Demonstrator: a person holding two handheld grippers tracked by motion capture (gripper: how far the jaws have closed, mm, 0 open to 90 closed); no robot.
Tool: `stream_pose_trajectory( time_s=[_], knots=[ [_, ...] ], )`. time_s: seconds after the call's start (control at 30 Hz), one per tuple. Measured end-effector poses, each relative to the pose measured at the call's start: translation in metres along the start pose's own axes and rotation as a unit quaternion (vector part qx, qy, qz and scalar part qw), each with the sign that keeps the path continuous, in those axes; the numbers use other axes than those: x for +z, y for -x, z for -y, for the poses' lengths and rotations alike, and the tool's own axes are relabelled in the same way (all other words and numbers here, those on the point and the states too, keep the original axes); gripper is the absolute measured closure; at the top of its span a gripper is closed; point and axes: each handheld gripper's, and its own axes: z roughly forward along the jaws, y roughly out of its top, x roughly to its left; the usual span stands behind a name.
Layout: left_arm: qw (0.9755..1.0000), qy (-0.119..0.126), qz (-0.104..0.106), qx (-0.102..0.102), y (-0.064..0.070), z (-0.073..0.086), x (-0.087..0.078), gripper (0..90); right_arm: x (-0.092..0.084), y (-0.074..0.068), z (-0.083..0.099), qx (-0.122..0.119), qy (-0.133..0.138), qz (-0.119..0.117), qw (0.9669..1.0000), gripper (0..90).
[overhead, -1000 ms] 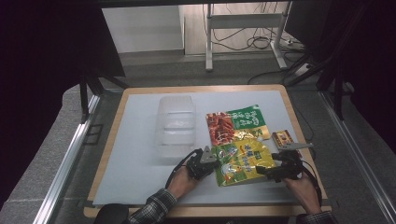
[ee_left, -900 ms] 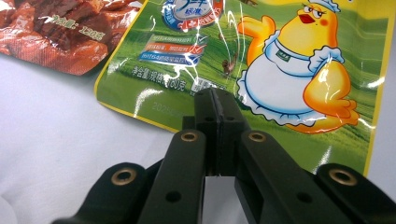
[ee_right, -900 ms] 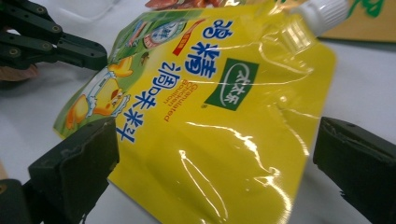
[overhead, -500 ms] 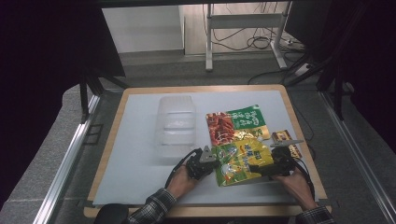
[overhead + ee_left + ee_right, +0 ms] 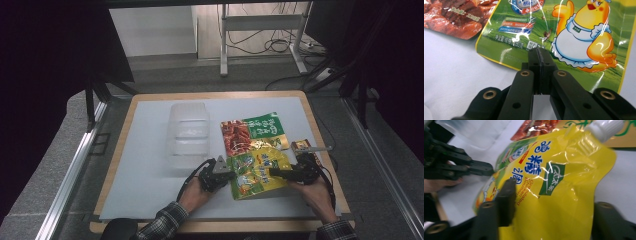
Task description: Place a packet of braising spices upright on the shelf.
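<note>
A yellow and green spouted pouch (image 5: 257, 170) with a cartoon chick (image 5: 584, 45) and a white cap (image 5: 605, 128) lies on the white mat. My left gripper (image 5: 226, 175) is shut, and its joined tips (image 5: 539, 53) rest on the pouch's left edge. My right gripper (image 5: 281, 173) comes in from the right. Its jaws have just been closing, and the pouch's yellow end (image 5: 554, 195) sits between them. One jaw lies over the pouch's face and the other stands at its right edge, a wide gap apart.
A red and green snack packet (image 5: 250, 131) lies just behind the pouch, partly under it. A clear plastic box (image 5: 189, 132) stands to the left of it. A small packet (image 5: 301, 146) lies near the mat's right edge. The table's front edge (image 5: 220, 225) is close to both hands.
My right gripper has slid a little left onto the pouch and its jaws have narrowed around it. The left gripper has stayed put and shut.
</note>
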Motion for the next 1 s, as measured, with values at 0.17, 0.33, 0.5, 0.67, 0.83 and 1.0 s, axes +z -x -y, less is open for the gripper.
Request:
stream_pose_trajectory(
  time_s=[0.17, 0.33, 0.5, 0.67, 0.83, 1.0],
  knots=[
    [0.9998, 0.008, -0.015, -0.007, 0.001, 0.001, -0.002, 83.2, -0.003, -0.005, -0.003, -0.009, 0.016, -0.001, 0.9998, 69.5],
    [0.9996, 0.007, -0.028, 0.004, 0.002, 0.003, -0.007, 70.8, -0.006, -0.005, -0.002, 0.001, 0.023, -0.003, 0.9997, 84.2],
    [0.9997, 0.017, -0.016, -0.006, -0.001, 0.002, -0.024, 57.6, -0.009, -0.01, -0.005, -0.005, 0.031, -0.003, 0.9995, 88.6],
    [0.9993, 0.033, -0.009, -0.017, 0.003, 0.005, -0.04, 43.2, -0.01, -0.015, -0.006, -0.011, 0.036, 0.001, 0.9993, 88.7],
    [0.9991, 0.036, -0.009, -0.022, 0.007, 0.015, -0.047, 32.4, -0.012, -0.019, -0.009, -0.022, 0.04, -0.001, 0.999, 88.7],
    [0.9988, 0.037, -0.016, -0.03, 0.009, 0.021, -0.053, 23.2, -0.015, -0.021, -0.013, -0.023, 0.04, -0.015, 0.9988, 88.5]
  ],
)
